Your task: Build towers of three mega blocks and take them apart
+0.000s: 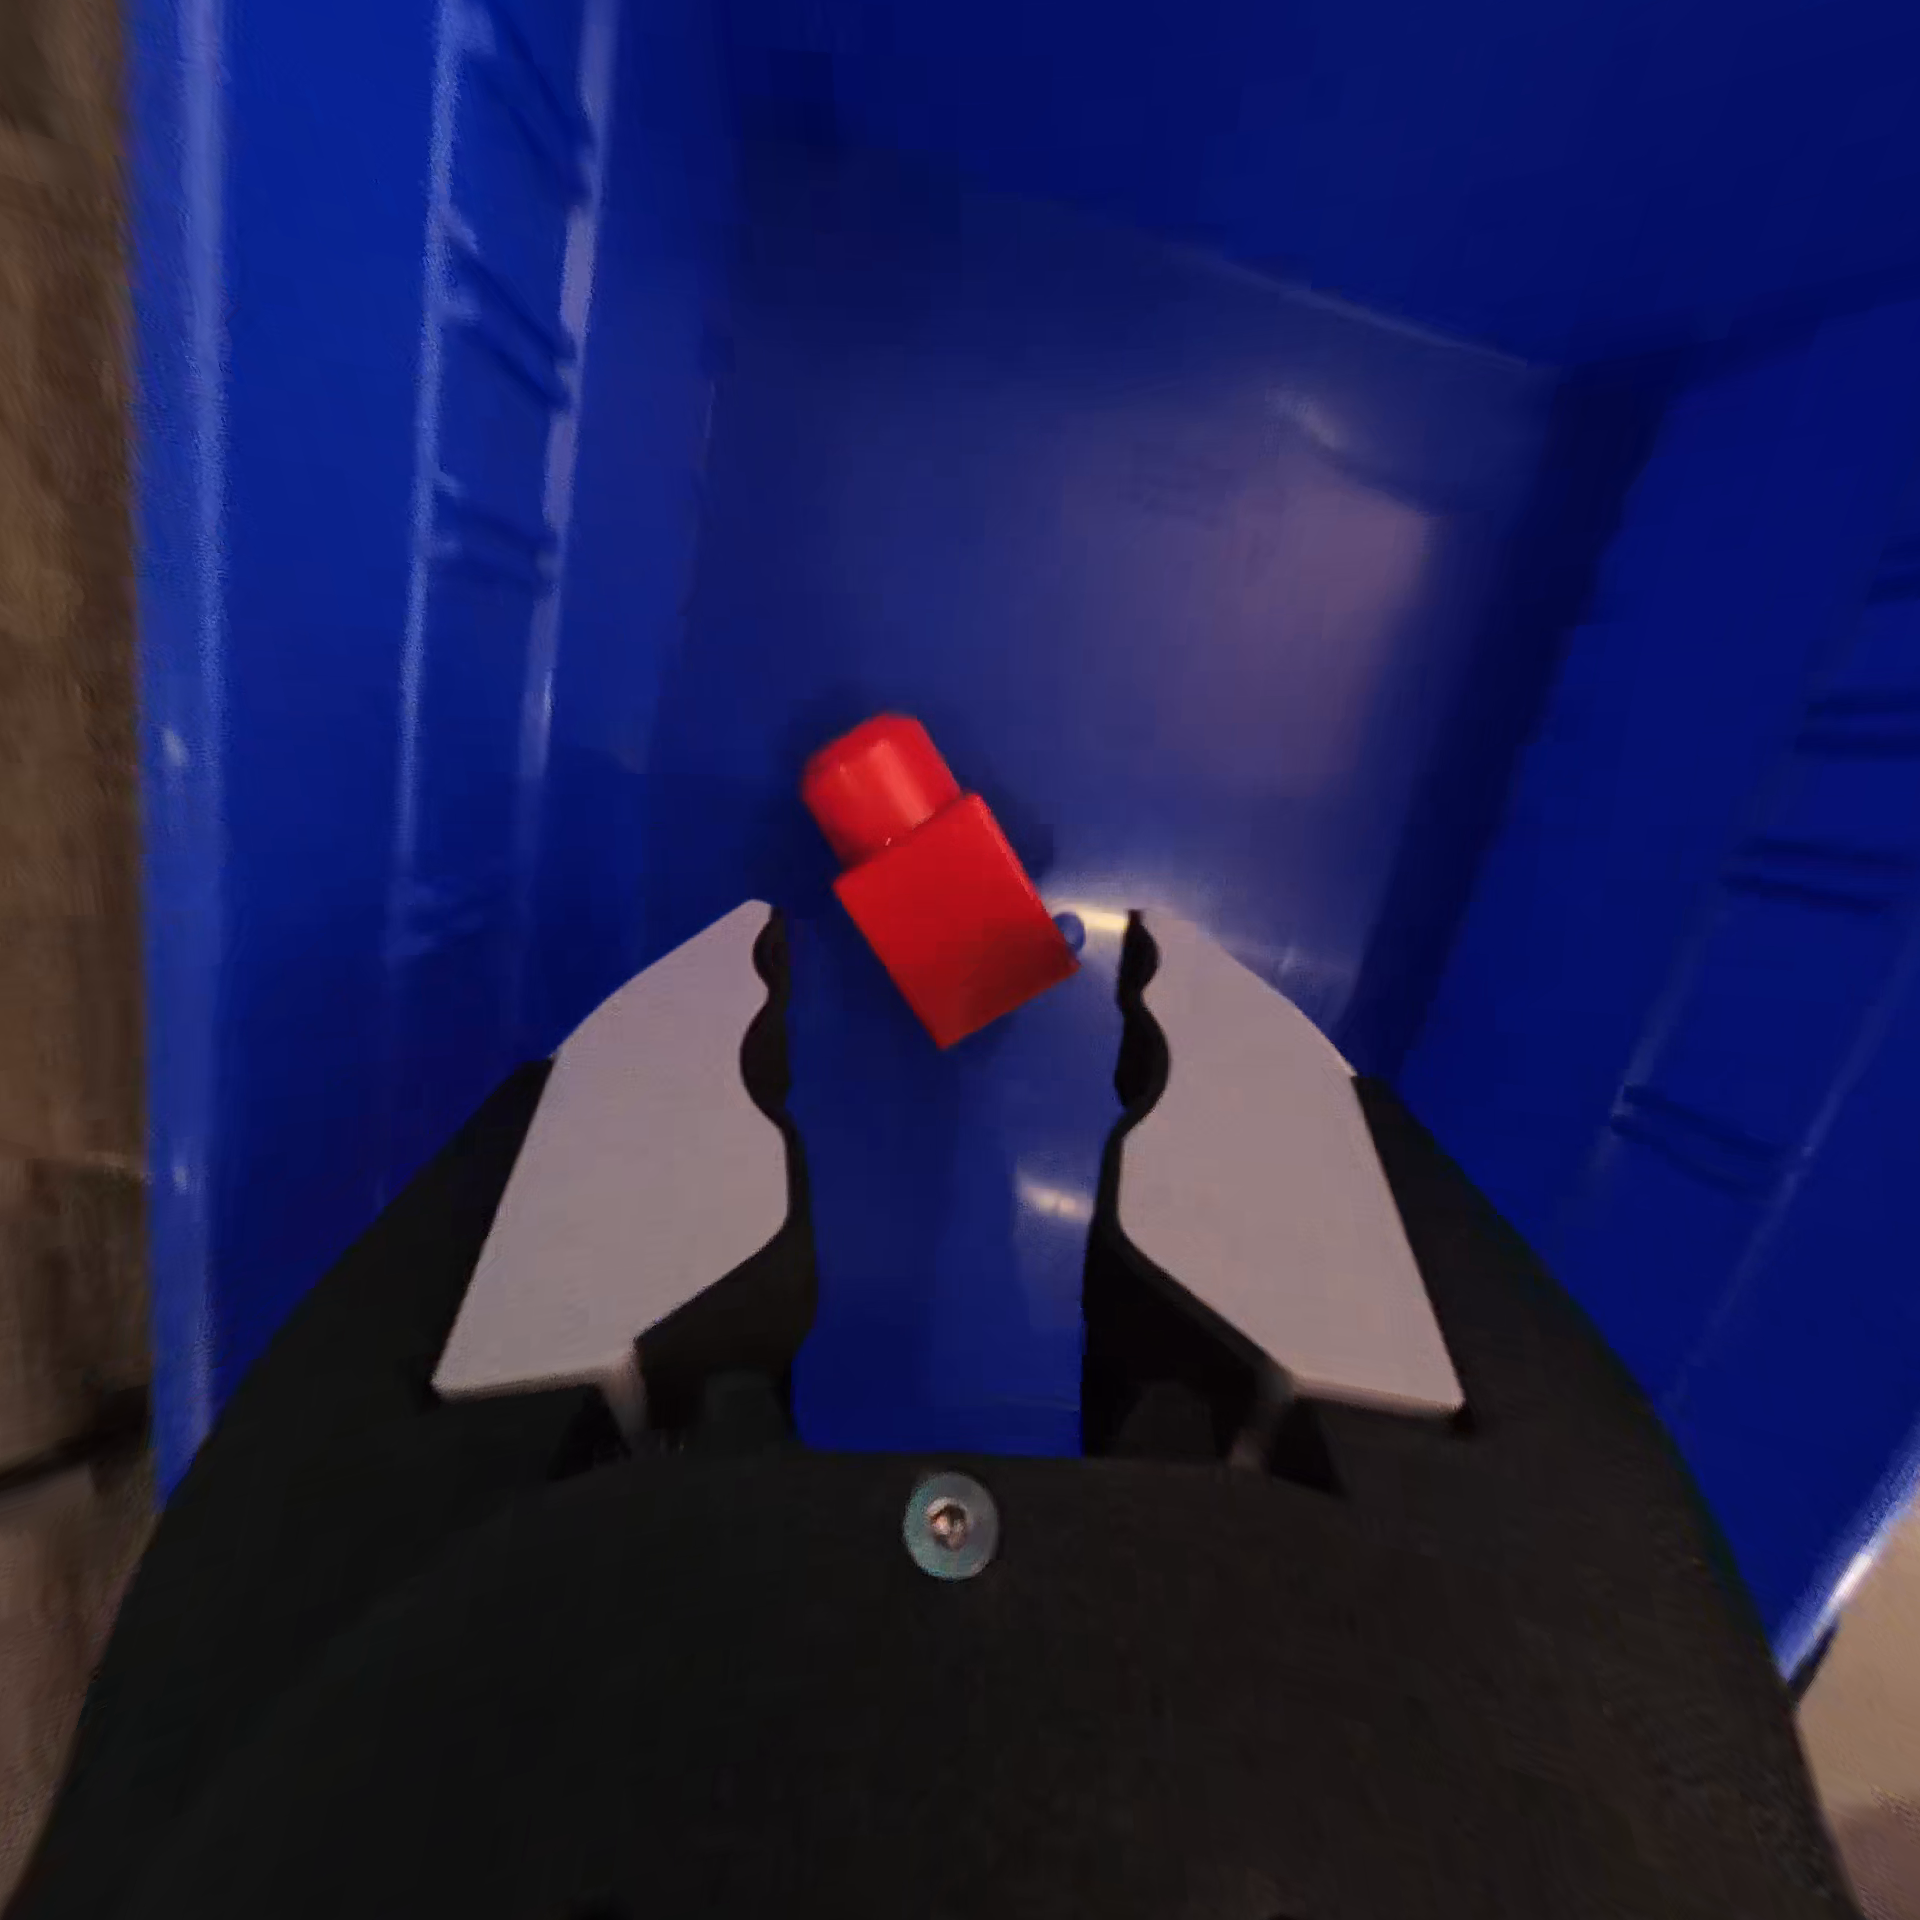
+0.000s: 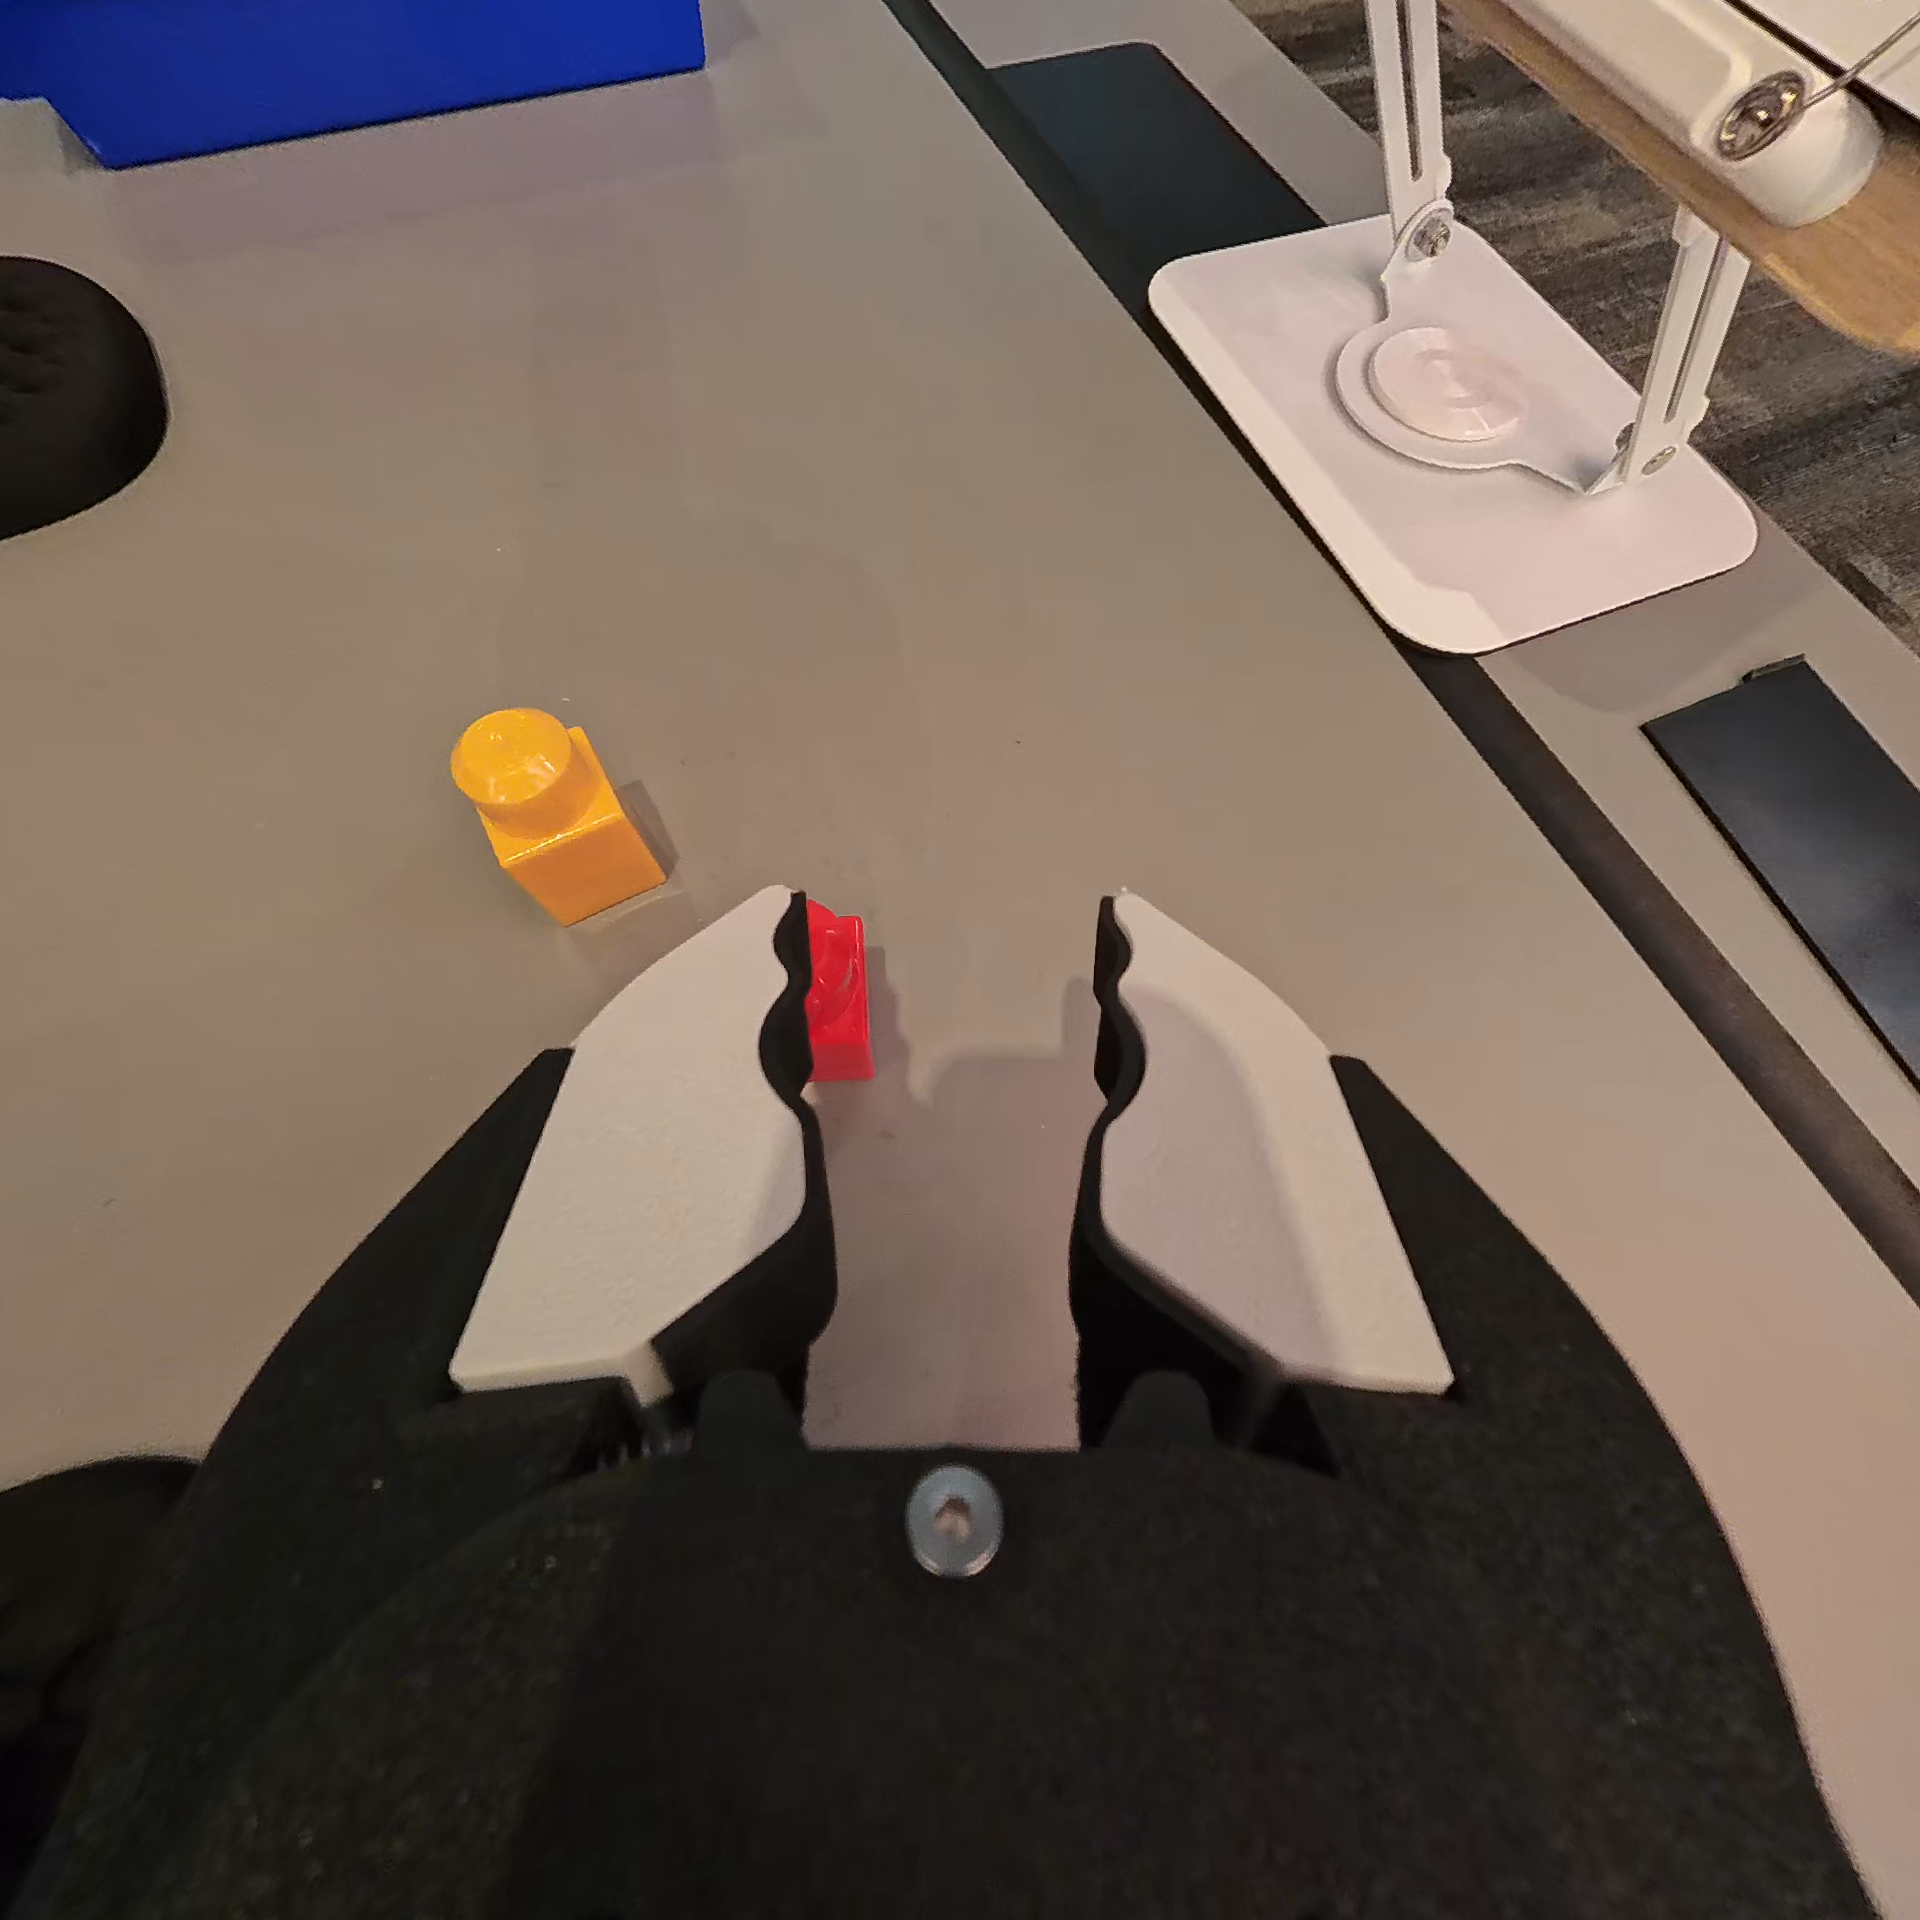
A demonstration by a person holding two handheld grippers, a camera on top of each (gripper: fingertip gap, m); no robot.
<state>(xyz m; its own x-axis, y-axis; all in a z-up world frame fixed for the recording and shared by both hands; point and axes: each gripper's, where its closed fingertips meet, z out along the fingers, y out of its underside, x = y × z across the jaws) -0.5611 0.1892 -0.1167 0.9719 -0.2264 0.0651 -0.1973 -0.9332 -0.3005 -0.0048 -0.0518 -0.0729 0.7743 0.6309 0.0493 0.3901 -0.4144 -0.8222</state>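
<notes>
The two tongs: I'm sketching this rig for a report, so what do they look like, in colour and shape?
The left tongs and right tongs look alike: a matte black body with two pale grey fingers that taper forward. The inner gripping edges are black and wavy. A silver screw sits at the body's centre. No cables or sleeves show.

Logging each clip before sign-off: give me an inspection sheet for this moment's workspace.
Surface: grey table, bare in the middle.
Job's things: orange block upright on table; small red block beside it; another red block tilted inside the blue bin.
Clutter: white stand base at table edge; black round object far left.
Grippers: left gripper and right gripper, jaws apart, empty.
Cables: nothing seen.
Surroundings: carpet floor.
</notes>
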